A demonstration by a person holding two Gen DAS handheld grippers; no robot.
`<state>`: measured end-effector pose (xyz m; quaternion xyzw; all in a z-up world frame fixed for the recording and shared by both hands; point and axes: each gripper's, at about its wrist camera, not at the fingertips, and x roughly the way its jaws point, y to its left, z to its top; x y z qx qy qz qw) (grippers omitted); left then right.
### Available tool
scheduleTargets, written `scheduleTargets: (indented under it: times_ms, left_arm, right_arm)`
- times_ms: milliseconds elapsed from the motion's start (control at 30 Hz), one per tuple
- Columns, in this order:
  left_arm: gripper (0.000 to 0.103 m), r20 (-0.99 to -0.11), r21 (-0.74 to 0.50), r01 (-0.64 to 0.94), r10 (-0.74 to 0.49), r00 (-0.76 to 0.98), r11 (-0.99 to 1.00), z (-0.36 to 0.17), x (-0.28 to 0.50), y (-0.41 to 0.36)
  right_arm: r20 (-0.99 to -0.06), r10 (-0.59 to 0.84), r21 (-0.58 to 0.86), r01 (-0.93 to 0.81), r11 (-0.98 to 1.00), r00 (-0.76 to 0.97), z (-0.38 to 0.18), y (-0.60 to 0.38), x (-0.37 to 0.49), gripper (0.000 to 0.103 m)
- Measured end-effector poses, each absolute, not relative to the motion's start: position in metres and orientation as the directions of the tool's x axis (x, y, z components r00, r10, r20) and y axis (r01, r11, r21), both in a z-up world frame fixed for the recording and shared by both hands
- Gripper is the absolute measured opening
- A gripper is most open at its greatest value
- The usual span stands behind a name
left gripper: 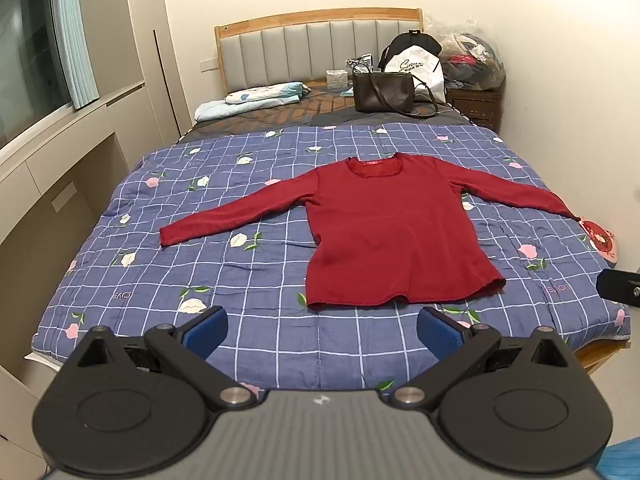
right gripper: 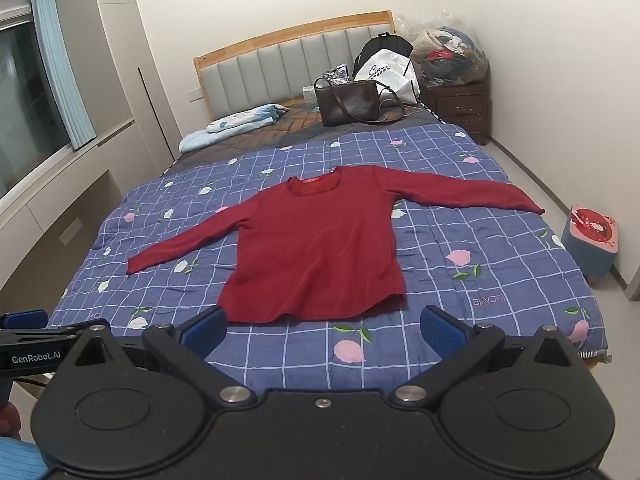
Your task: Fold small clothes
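A dark red long-sleeved top (left gripper: 392,236) (right gripper: 316,252) lies flat and face up on the blue checked bedspread (left gripper: 280,288), both sleeves spread out sideways, its hem toward me. My left gripper (left gripper: 322,330) hovers open above the near end of the bed, short of the hem and a little left of it, with nothing between its blue pads. My right gripper (right gripper: 324,328) is open too, just in front of the hem's right half, and holds nothing. In the right wrist view, part of the left gripper (right gripper: 28,344) shows at the left edge.
At the head of the bed lie a brown shoulder bag (left gripper: 382,90), a white bag (left gripper: 416,68) and a folded light blue cloth (left gripper: 256,98). A wooden nightstand (right gripper: 460,108) carries a clear sack of clothes. A small stool (right gripper: 592,240) stands on the floor by the bed's right side.
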<state>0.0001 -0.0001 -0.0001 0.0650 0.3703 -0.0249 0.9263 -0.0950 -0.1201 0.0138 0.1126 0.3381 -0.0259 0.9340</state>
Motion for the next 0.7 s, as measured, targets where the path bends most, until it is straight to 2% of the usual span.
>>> scheduleTargets:
  times_ms: [700]
  left_arm:
    - [0.103, -0.703, 0.101, 0.084, 0.011, 0.711, 0.991, -0.0037, 0.0031, 0.0021]
  right_arm:
    - [-0.638, 0.026, 0.192, 0.127, 0.973, 0.77, 0.0136, -0.1198, -0.0949, 0.103]
